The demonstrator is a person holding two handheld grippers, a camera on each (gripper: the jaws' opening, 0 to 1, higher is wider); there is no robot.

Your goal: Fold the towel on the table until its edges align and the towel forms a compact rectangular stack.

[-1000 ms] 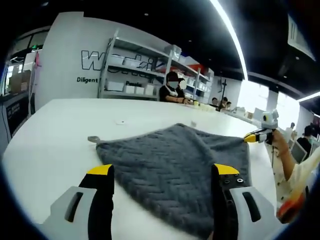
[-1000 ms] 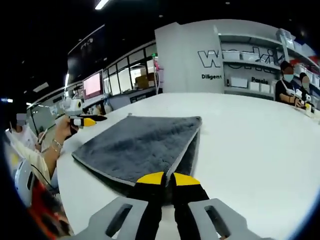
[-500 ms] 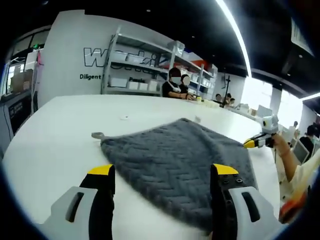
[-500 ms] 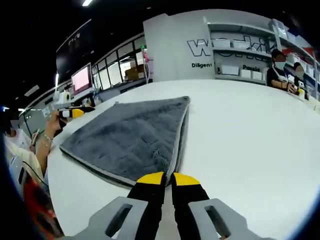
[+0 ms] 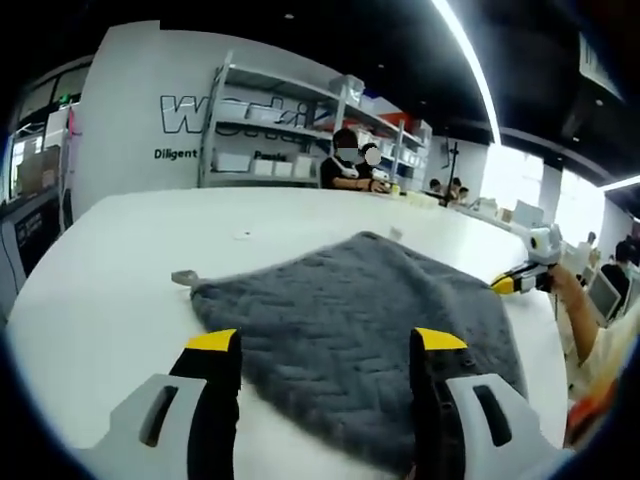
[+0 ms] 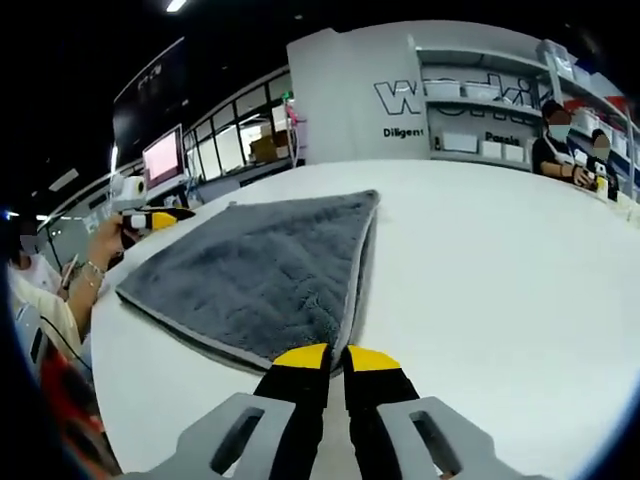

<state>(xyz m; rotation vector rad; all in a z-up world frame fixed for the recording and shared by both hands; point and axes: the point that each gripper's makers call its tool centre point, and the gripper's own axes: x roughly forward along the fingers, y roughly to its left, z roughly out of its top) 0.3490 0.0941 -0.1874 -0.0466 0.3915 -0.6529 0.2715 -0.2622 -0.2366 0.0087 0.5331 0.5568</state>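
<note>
The right gripper [image 6: 336,352] has its jaws together at the near corner of the grey towel [image 6: 265,272], the left gripper [image 5: 325,340] spread apart over it, so one fold seems done on the table [image 6: 500,260] and more remain.

Shelving unit [image 5: 262,140] at 11 o'clock in left gripper view, white boxes on its shelves; same shelving [image 6: 500,120] at 1–2 o'clock in right gripper view. White wall [image 5: 130,120] beside it bears large outlined lettering [image 5: 195,115], partly hidden by the shelf frame, smaller word "Diligent" beneath. People stand by the shelving [image 5: 345,165]. Long ceiling light strip [image 5: 465,70] toward 1 o'clock. Lit monitor [image 6: 162,158] at 10 o'clock in right gripper view, glazed partitions [image 6: 235,145] next to it.
</note>
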